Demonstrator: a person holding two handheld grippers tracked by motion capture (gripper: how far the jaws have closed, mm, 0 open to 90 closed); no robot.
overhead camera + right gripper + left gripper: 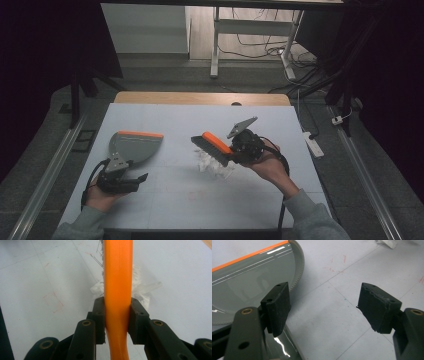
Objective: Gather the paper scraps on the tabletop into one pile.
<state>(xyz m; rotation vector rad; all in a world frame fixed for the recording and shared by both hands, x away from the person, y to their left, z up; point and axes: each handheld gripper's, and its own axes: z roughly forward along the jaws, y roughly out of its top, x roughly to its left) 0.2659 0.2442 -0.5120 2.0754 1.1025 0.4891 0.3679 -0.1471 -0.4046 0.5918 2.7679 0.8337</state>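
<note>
A grey dustpan (132, 145) with an orange front edge lies on the left of the white table (200, 115). My left gripper (141, 180) rests just below it, open, with bare table between its pads. In the left gripper view (324, 307) the dustpan (249, 277) sits under and beyond the left jaw. My right gripper (235, 150) is shut on the orange handle of a brush (212, 146), held above a small pile of white paper scraps (212, 165). In the right gripper view (117, 320) the brush handle (117, 277) runs straight up between the pads, with the paper scraps (143, 291) beneath.
A wooden strip (200, 97) borders the table's far edge. Beyond stand a desk frame (216, 45) and loose cables (260, 47) on the floor. A power strip (315, 142) lies to the table's right. Faint red marks (53, 301) show on the tabletop.
</note>
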